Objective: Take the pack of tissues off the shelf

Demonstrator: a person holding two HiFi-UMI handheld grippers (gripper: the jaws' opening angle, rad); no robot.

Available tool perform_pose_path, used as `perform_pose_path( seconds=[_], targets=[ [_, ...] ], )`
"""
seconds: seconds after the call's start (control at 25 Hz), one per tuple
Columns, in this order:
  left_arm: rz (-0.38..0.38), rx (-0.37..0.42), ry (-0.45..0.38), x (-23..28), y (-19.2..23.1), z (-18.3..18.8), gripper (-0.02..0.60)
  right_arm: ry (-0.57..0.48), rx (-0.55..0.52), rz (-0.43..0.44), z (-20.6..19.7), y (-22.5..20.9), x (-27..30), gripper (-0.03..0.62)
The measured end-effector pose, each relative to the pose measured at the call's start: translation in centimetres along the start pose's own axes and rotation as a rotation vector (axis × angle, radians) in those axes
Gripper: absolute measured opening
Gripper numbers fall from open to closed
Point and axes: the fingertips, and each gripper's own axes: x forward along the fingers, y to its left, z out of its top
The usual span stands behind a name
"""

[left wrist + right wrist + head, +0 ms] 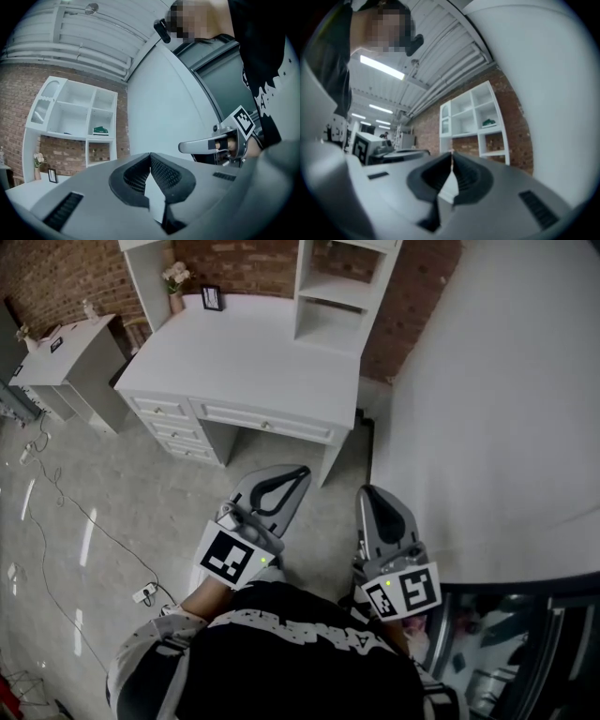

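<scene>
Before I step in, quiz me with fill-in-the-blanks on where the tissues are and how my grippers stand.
1. The green pack of tissues lies in the shelf unit that stands on the white ____.
2. The jaws of the left gripper are ____, with nothing between them.
3. The right gripper, also shut, holds ____.
4. The wall behind the shelf unit is bare ____.
Missing words: desk; shut; nothing; brick.
</scene>
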Motion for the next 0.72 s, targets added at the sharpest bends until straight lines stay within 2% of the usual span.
perform_pose_path(
  seconds=[0.16, 0.32, 0.72],
  targets=[
    [0.002, -0.025, -0.003, 0.1, 3.1, -0.4, 0.035, 0.016, -0.01, -0.026, -0.1, -0.1, 2.6, 0.031],
    [-0.011, -0.017, -0.001, 0.3, 5.6, -1.0, 0.035, 0.018, -0.023, -0.056, -0.2, -0.4, 4.8, 0.032],
    [-0.013, -0.034, -0.022, -0.3, 10.2, -1.9, 0.035, 0.019, -0.06, -0.088, -0.3, -0.2, 8.9, 0.031]
  ],
)
